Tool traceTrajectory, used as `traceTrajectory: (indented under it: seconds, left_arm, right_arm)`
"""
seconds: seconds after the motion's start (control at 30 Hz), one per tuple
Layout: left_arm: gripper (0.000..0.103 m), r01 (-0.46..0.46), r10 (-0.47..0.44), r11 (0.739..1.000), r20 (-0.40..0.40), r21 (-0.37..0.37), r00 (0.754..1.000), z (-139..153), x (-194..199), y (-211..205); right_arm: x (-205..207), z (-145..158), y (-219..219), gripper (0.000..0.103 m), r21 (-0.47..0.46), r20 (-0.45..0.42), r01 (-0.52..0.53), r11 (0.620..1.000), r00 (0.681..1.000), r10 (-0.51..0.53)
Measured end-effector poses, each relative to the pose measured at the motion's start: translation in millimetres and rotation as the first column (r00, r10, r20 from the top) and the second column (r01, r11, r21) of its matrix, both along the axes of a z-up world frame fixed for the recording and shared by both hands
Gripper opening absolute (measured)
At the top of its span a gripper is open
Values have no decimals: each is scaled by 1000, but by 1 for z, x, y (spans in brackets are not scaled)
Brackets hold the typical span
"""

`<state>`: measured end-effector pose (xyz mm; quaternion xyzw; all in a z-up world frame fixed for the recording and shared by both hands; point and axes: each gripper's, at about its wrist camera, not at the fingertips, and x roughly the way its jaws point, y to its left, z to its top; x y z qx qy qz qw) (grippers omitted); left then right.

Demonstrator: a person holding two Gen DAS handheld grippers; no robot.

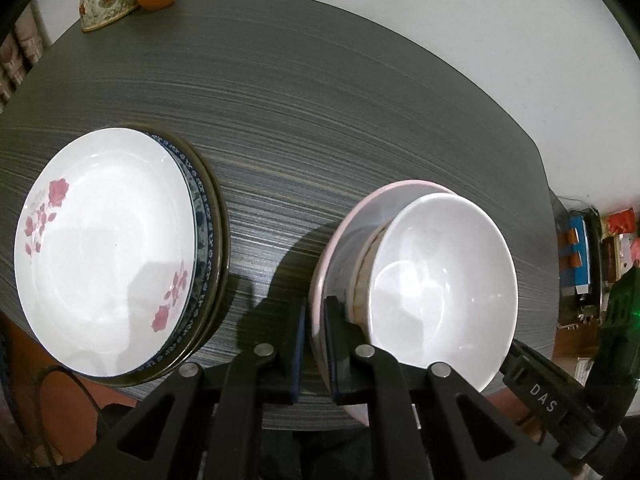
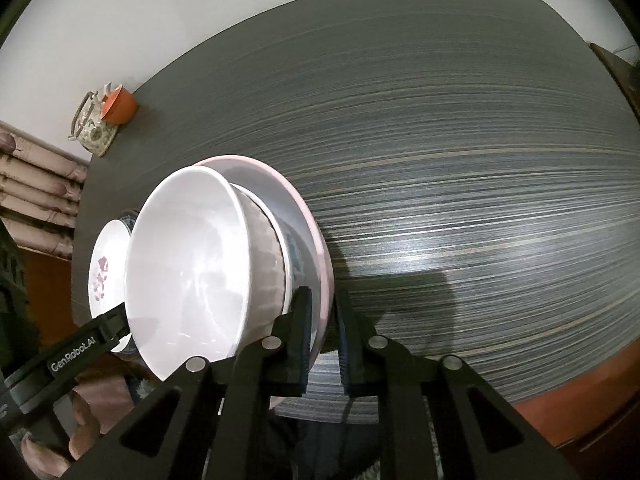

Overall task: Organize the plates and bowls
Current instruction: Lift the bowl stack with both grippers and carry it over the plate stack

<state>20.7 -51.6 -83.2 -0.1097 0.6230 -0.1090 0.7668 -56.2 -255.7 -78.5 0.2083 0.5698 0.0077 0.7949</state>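
Left wrist: both hand-held grippers (image 1: 316, 344) (image 2: 323, 328) clamp one pink-rimmed bowl (image 1: 340, 240); three stacked plates (image 1: 104, 248).

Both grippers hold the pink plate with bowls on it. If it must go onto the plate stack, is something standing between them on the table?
Nothing visible: only bare table lies between the pink plate and the plate stack.

Left gripper (image 1: 316, 344) and right gripper (image 2: 323, 336) both point steeply down, jaws clamped.
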Motion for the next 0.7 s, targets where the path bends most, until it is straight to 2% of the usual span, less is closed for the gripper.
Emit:
traceTrajectory:
  seconds: [0.17, 0.7]
  left_arm:
    - [7, 1, -1, 1000, 9, 1, 1000, 2, -1, -1]
    - [7, -2, 2, 1000, 24, -4, 1000, 5, 1, -2]
  right_arm:
    - [0, 0, 6, 13, -27, 16, -2, 1000, 1000, 3]
    - [4, 0, 6, 12, -26, 12, 1, 1000, 1000, -1]
